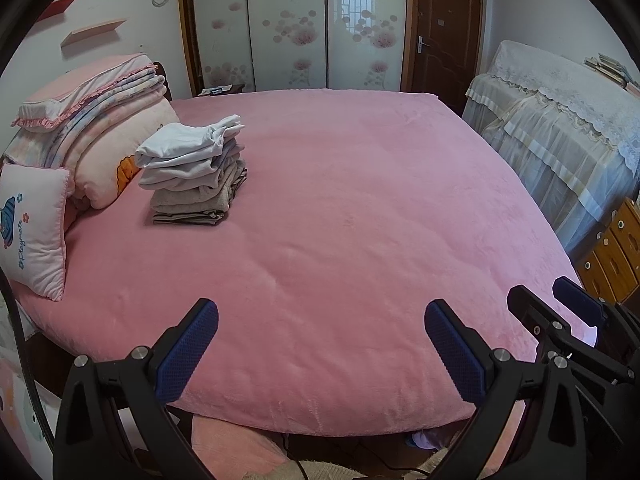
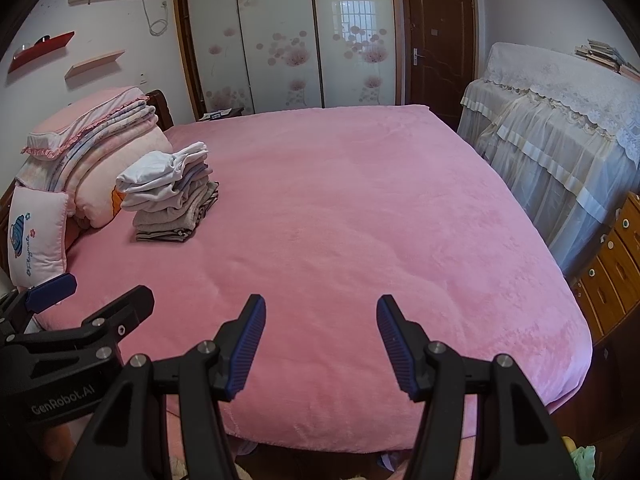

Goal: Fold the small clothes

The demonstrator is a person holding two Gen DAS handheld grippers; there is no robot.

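Note:
A stack of folded small clothes (image 1: 194, 170), white on top and grey-beige below, sits on the pink bed (image 1: 340, 220) at the far left; it also shows in the right wrist view (image 2: 170, 196). My left gripper (image 1: 320, 322) is open and empty above the bed's near edge. My right gripper (image 2: 320, 312) is open and empty beside it, and shows at the right edge of the left wrist view (image 1: 556, 296). The left gripper shows at the left edge of the right wrist view (image 2: 94, 288). No unfolded garment lies on the bed.
Folded quilts and pillows (image 1: 92, 136) are piled at the bed's head, with a small cushion (image 1: 34, 232) in front. A lace-covered cabinet (image 1: 560, 128) and wooden drawers (image 1: 612, 252) stand to the right. Wardrobe doors (image 1: 288, 24) and a brown door (image 1: 444, 28) are behind.

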